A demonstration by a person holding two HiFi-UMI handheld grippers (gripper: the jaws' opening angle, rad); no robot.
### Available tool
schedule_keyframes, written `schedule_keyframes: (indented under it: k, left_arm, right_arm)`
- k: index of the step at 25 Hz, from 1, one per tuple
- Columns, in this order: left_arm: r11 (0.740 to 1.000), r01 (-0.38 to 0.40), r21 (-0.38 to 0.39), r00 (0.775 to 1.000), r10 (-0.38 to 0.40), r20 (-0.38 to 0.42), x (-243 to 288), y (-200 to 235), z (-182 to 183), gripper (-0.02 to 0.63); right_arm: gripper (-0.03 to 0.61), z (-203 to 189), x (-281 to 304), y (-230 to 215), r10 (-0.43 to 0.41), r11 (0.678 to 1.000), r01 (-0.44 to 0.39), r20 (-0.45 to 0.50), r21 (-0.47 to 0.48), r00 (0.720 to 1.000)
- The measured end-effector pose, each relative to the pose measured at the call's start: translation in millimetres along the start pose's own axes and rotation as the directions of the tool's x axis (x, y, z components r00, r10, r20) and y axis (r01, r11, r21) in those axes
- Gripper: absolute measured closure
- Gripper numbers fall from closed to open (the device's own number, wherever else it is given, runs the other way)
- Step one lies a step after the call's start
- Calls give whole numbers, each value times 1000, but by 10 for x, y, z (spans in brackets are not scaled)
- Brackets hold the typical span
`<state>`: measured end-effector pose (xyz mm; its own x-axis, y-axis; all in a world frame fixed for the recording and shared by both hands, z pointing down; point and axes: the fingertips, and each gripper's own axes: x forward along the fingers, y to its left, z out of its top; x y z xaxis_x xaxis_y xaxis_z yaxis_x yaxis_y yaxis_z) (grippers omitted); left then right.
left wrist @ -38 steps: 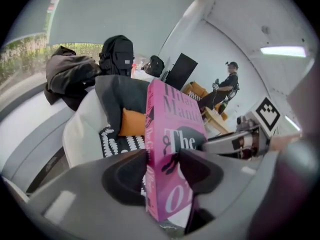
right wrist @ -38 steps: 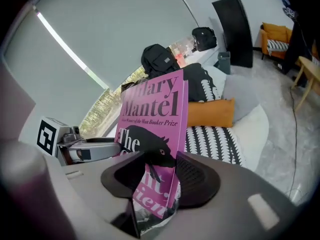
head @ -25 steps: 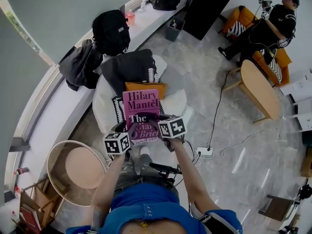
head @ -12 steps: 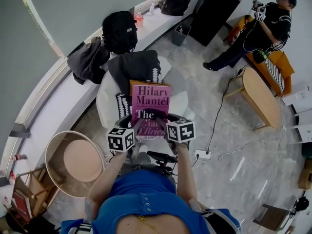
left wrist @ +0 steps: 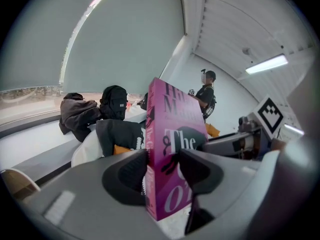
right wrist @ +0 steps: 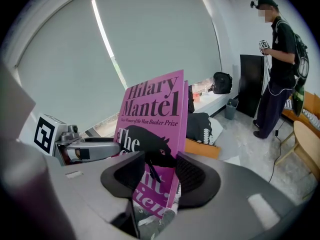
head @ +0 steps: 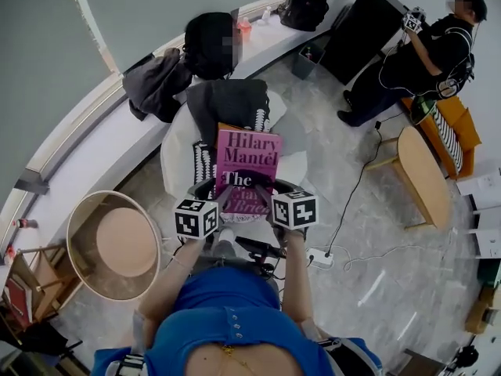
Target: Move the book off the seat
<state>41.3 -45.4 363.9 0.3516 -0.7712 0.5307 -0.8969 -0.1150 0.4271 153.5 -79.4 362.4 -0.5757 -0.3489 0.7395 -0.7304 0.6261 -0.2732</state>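
Note:
A magenta book [head: 247, 168] with black and white lettering is held up over the white armchair [head: 177, 152], tilted cover-up toward me. My left gripper [head: 225, 203] is shut on its lower left corner at the spine, and my right gripper [head: 264, 203] is shut on its lower right edge. In the left gripper view the book [left wrist: 173, 149] stands between the dark pads of the left gripper [left wrist: 163, 172]. The right gripper view shows the cover [right wrist: 153, 129] clamped in the right gripper [right wrist: 158, 177]. The seat below the book is mostly hidden.
On the armchair lie a dark garment [head: 228, 103], an orange item [head: 228, 128] and a patterned cushion [head: 203, 163]. A round side table [head: 117, 241] stands at the left. The window ledge carries a backpack [head: 211, 45] and a jacket [head: 156, 84]. At the right are a person [head: 423, 53], a wooden table [head: 423, 175] and a power strip [head: 321, 258].
The book stays clamped in both grippers and has drifted a little right and up in the head view. The person at the back right has stood up and stepped left.

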Motion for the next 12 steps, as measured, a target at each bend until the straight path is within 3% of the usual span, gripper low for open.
schedule_keyframes:
  k: [7, 12]
  left_arm:
    - [998, -47, -29, 998, 48, 40, -43, 40, -74, 416]
    - [990, -117, -81, 989, 123, 78, -227, 168, -125, 416]
  right_arm:
    - [387, -7, 55, 38, 30, 998, -30, -6, -56, 1000]
    - [387, 37, 149, 232, 88, 987, -92, -31, -131, 996]
